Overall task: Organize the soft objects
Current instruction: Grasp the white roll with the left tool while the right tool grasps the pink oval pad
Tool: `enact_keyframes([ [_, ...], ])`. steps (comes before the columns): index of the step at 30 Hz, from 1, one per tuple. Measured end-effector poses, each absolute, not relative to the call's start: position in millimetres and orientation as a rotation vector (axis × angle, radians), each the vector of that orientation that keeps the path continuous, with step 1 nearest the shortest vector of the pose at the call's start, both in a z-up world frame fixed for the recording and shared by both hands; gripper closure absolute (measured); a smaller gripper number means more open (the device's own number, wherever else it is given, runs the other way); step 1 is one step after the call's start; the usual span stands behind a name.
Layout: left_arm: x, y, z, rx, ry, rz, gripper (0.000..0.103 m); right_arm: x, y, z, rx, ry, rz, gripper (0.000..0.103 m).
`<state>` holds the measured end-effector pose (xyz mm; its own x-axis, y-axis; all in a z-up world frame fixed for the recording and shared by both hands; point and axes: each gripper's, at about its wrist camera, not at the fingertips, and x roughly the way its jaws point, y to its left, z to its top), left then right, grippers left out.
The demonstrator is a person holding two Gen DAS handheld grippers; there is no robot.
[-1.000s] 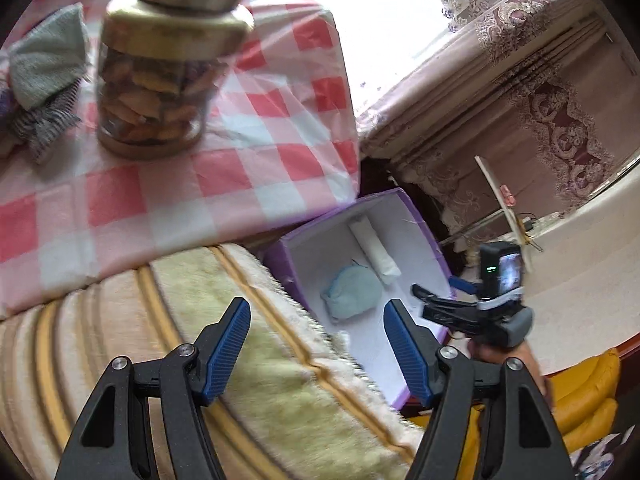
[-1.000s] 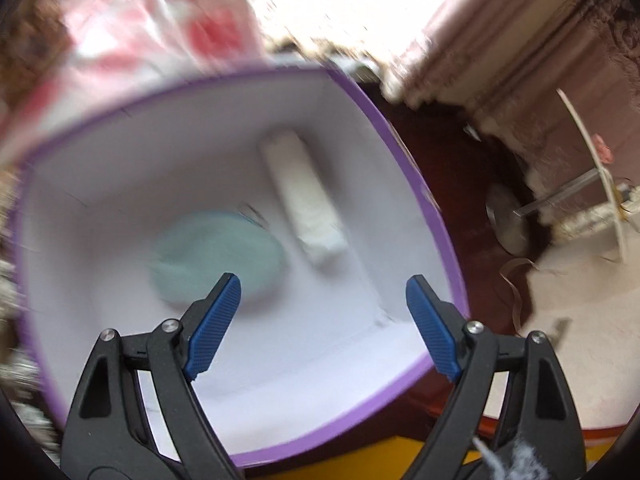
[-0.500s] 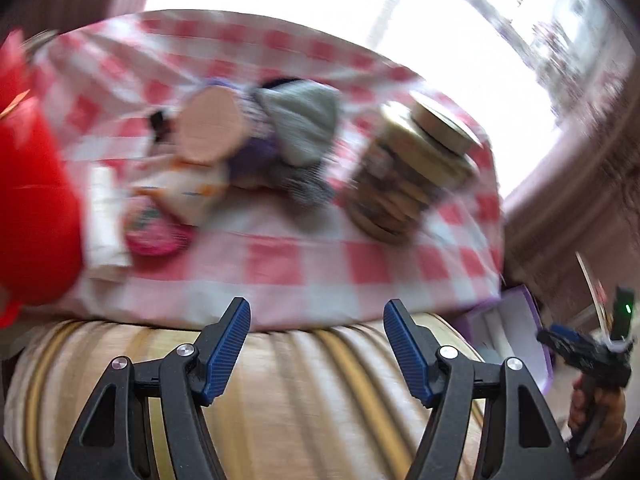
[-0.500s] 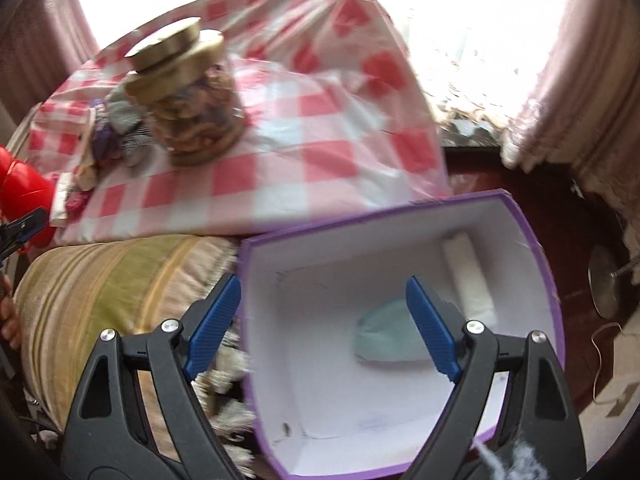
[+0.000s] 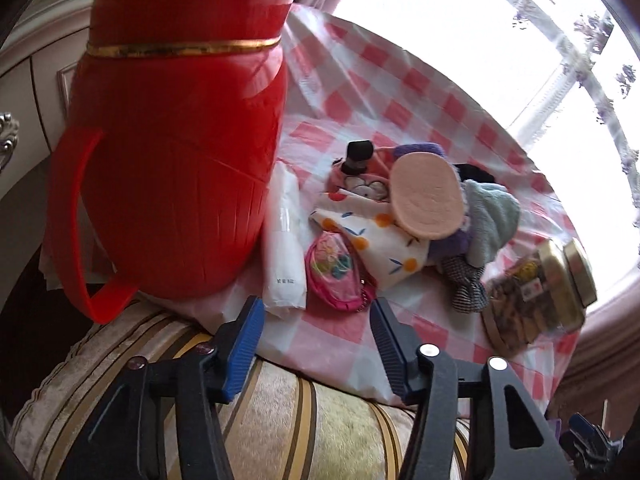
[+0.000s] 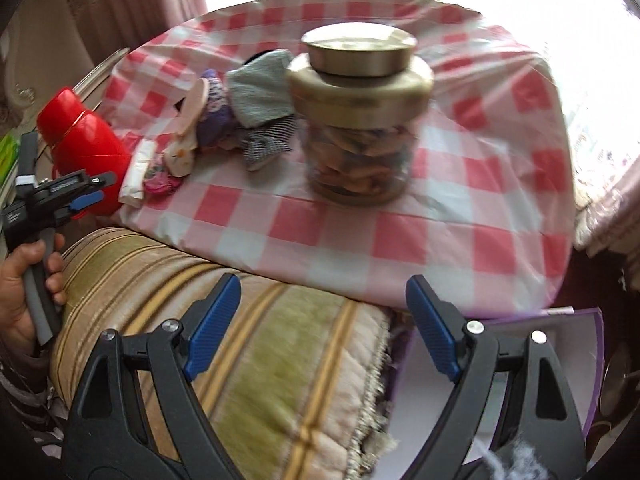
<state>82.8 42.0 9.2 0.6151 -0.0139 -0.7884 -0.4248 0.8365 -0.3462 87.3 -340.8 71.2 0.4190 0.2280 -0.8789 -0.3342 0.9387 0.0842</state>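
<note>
Hovering over striped cushion (image 5: pixel 320 420), left gripper (image 5: pixel 318 346) empty, jaws just narrowing yet apart. Right gripper (image 6: pixel 322 330) wide, empty. Soft pile (image 5: pixel 404 216) on checked cloth (image 6: pixel 460 220), between red flask (image 5: pixel 176 160) and jar (image 6: pixel 360 120). Purple box (image 6: pixel 588 344) near right.

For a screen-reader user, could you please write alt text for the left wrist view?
The open, empty left gripper, its jaws just narrowed, points at a heap of soft items on a red-checked tablecloth: socks, printed cloth, a pink pouch. A big red thermos stands left, a glass jar right, a striped cushion below.
</note>
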Motion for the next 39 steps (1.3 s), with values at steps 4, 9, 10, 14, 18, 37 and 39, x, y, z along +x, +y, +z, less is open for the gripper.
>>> enact_keyframes([
  [4,98,45,-4,-0.554,0.92,0.319,0.055,97,-313,70,-0.133,1.079,0.427,0.016],
  [9,113,45,-20,-0.53,0.962,0.378,0.055,110,-281,67,-0.17,1.073,0.504,0.016],
  [10,115,45,-24,-0.533,0.971,0.385,0.055,113,-274,67,-0.175,1.07,0.517,0.016],
  [14,122,47,-35,-0.535,0.993,0.405,0.055,127,-249,65,-0.172,1.067,0.564,0.016],
  [18,126,50,-41,-0.541,0.99,0.399,0.069,143,-224,57,-0.138,1.086,0.616,0.016],
  [37,113,44,-29,-0.603,0.901,0.219,0.072,226,-141,21,0.12,1.118,0.629,0.053],
  [39,111,44,-28,-0.607,0.892,0.206,0.072,232,-137,12,0.162,1.145,0.637,0.056],
])
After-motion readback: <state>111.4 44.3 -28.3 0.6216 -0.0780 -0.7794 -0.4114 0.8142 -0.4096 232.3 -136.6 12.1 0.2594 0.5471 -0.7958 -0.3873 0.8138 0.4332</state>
